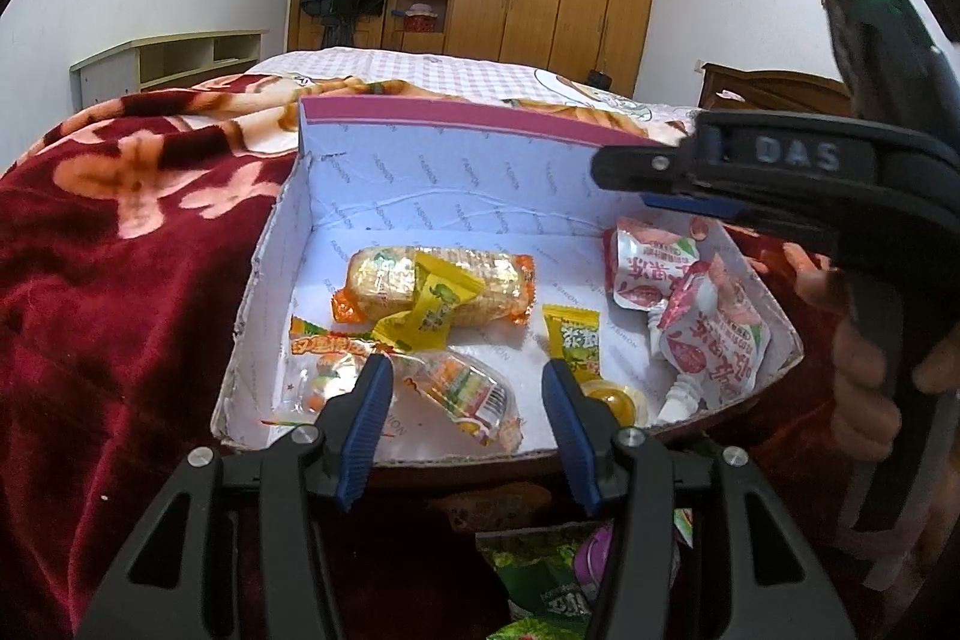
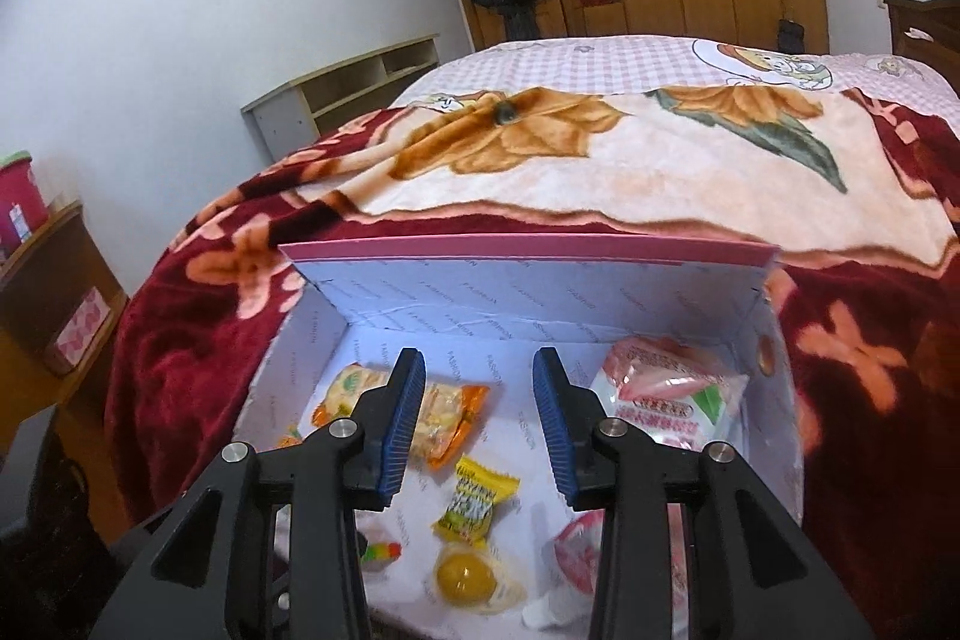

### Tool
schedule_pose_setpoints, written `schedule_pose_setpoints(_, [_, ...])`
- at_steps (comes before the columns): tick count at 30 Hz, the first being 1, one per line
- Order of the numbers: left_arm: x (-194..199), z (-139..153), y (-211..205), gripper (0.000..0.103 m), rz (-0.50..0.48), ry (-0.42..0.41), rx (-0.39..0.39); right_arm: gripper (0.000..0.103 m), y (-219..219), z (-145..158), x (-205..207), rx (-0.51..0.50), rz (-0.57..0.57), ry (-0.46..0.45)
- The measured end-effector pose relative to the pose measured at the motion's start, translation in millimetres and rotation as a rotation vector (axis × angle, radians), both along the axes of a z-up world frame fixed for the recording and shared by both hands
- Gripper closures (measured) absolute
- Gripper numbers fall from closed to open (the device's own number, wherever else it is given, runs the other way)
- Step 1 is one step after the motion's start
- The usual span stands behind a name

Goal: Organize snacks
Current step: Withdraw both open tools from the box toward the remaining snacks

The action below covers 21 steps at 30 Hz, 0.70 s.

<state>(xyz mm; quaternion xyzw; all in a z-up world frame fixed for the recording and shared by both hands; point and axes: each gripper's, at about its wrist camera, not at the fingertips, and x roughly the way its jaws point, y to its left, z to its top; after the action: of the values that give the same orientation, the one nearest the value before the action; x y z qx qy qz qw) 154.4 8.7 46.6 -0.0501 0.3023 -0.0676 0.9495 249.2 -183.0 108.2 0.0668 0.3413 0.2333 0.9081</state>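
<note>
Right gripper (image 2: 477, 424) is hanging empty, jaws apart, over the box (image 2: 540, 244); left gripper (image 1: 467, 400) is idling apart too. Probably needs another snack next.

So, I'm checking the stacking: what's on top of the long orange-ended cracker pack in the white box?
A yellow wrapped candy lies across the cracker pack; what is beneath the pack is hidden.

"DAS" marks the right hand-held gripper (image 1: 654, 187); "FASHION" repeats across the box lining (image 1: 456, 172).
</note>
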Motion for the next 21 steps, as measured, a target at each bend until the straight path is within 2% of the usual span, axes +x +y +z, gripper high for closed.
schedule_pose_setpoints(8, [-11.8, 8.8, 5.4, 0.049, -0.004, 0.007, -0.019, 0.064, -14.5, 10.4, -32.7, 0.022, -0.009, -0.029])
schedule_pose_setpoints(21, [-42.3, 22.4, 12.7, 0.048, -0.008, -0.004, -0.016, 0.064, -30.3, 9.3, -84.4, 0.062, -0.013, -0.035])
